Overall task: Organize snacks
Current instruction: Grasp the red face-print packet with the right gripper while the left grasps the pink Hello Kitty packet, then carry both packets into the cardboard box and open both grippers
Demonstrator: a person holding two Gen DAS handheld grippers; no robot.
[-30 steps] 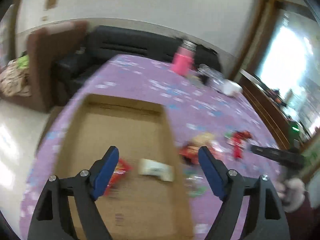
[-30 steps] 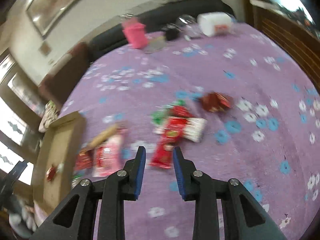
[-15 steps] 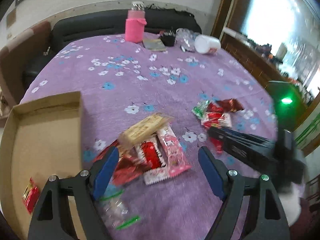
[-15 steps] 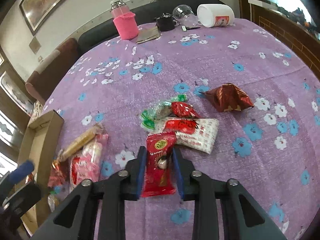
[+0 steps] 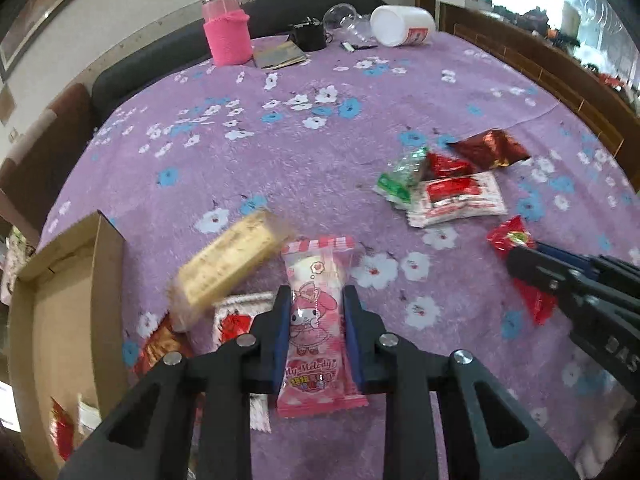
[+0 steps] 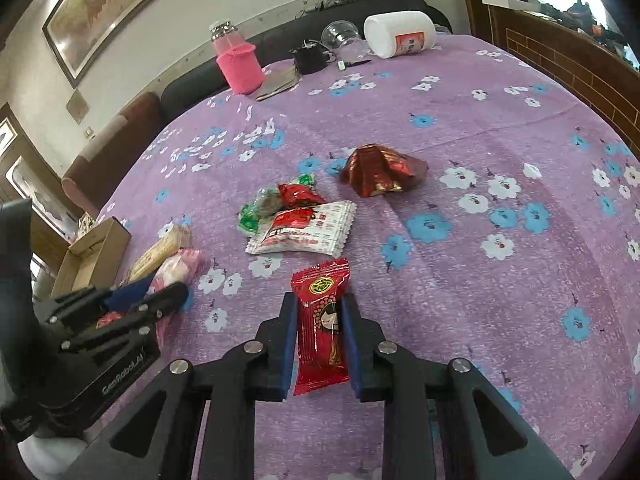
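The pink packet (image 5: 316, 328) is seen lengthwise between the fingers of the left claw (image 5: 313, 332), its long axis running up the frame along the claw's line. The jaws have just been closing, and the pads now appear pressed on the packet's sides. The cardboard box (image 5: 108, 280) stands at the left edge of the left wrist view, just beside the snack pile, so the left hand is judged nearer to it. The right claw (image 6: 319, 334) is closed on the red packet (image 6: 322, 320), likewise lengthwise. Both claws are pitched steeply down at the purple flowered surface (image 5: 320, 152).
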